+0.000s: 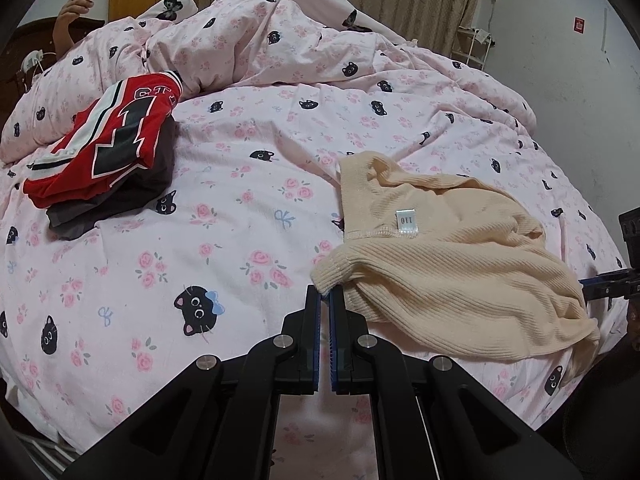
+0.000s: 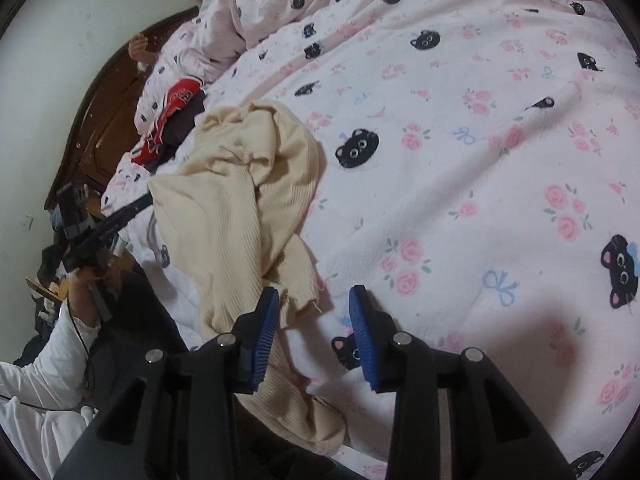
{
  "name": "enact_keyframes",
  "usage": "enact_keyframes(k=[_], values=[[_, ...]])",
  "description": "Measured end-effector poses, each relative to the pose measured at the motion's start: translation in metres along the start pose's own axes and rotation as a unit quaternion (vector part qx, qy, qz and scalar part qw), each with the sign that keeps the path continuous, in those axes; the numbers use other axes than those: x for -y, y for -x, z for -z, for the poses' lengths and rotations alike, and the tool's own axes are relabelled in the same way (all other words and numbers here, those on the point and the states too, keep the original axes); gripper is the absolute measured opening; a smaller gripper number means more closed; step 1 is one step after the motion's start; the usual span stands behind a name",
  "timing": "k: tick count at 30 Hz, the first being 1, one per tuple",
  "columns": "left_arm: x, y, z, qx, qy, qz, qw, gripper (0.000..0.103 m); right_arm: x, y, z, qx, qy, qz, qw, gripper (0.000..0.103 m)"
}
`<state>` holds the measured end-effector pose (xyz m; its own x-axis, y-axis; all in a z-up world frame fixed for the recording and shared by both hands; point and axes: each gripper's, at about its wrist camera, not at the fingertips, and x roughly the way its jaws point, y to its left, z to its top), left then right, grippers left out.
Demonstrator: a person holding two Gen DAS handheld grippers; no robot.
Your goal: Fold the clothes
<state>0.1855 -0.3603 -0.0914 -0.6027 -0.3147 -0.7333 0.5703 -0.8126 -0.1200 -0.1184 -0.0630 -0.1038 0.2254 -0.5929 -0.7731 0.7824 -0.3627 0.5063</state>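
Garment: a cream ribbed knit top (image 1: 452, 272) lay crumpled on the pink bedsheet printed with black cat faces and roses (image 1: 224, 264), toward the right side of the left wrist view. A small white size tag (image 1: 406, 222) faced up near its neckline.

Left gripper: the black two-finger gripper with blue pads (image 1: 325, 300) had its fingers drawn together, clamped on the near left corner of the cream top, a ribbed hem or cuff bunched just above the fingertips.

Right gripper: the matching black gripper with blue pads (image 2: 314, 300) stood with its fingers apart. A frayed lower edge of the cream top (image 2: 236, 216) lay between them, touching the left pad (image 2: 266, 332); the right pad (image 2: 362, 328) was over bare sheet.

Folded pile: a red jersey with a black and white numeral (image 1: 104, 140) sat on top of a dark grey folded garment (image 1: 120, 196), well apart from the cream top, at the far left of the bed.

Bedding: a rumpled duvet in the same cat print (image 1: 280, 40) was heaped along the far side.

Person: a white sleeve (image 2: 44, 364) and a hand (image 2: 86, 292) held the left gripper's handle at the bed's edge.
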Motion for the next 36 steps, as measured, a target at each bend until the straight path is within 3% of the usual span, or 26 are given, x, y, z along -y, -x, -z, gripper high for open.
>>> enact_keyframes(k=[3,7,12,22,28,36], values=[[-0.001,0.000,0.001,0.000,0.002,0.003,1.0000,0.002,-0.002,-0.001,0.000,-0.001,0.002,-0.002,1.000,0.036],[-0.003,0.000,0.001,0.001,0.004,0.005,1.0000,0.002,-0.004,-0.004,0.000,-0.006,0.001,-0.012,1.000,0.015],[-0.003,0.000,0.002,0.002,0.007,0.006,1.0000,0.002,-0.007,-0.001,-0.001,0.002,0.002,-0.014,1.000,0.005],[-0.006,-0.001,0.003,0.001,0.014,0.009,0.9999,0.003,0.005,0.032,-0.012,0.074,-0.024,-0.016,0.997,0.005],[-0.004,-0.002,0.003,-0.001,0.013,0.010,0.9999,0.003,0.020,0.061,-0.027,0.133,-0.041,-0.015,0.990,0.005],[-0.002,-0.004,0.004,-0.001,0.011,0.011,0.9999,0.003,0.047,0.080,-0.050,0.177,-0.074,-0.007,0.981,0.005]])
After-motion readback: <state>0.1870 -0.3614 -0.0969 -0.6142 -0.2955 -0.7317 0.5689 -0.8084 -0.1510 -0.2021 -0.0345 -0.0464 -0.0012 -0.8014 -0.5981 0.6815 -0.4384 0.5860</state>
